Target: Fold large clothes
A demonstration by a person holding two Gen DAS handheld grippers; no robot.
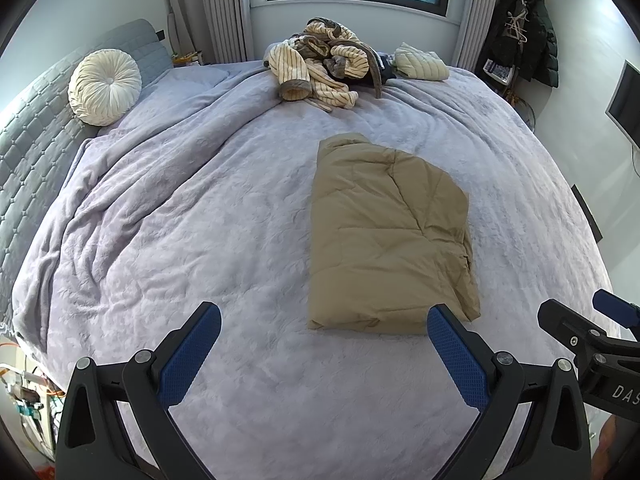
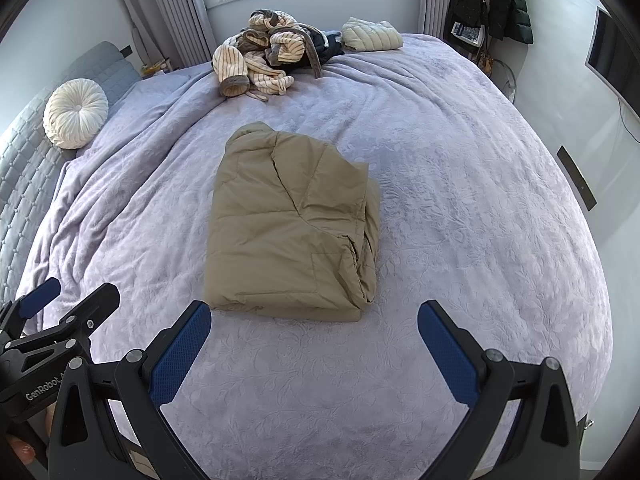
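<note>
A tan padded jacket [image 1: 384,236] lies folded into a flat rectangle on the lilac bed cover [image 1: 200,240]; it also shows in the right wrist view [image 2: 292,224]. My left gripper [image 1: 324,320] is open and empty, held above the bed just in front of the jacket's near edge. My right gripper [image 2: 314,316] is open and empty, also just short of the jacket's near edge [image 2: 288,308]. Each gripper shows at the edge of the other's view, the right one [image 1: 592,332] and the left one [image 2: 56,312].
A heap of striped cream and brown clothes [image 1: 320,64] and a folded pale quilted garment [image 1: 420,62] lie at the far side of the bed. A round white cushion [image 1: 105,86] leans on the grey headboard [image 1: 36,152]. Dark coats [image 1: 528,28] hang at the far right.
</note>
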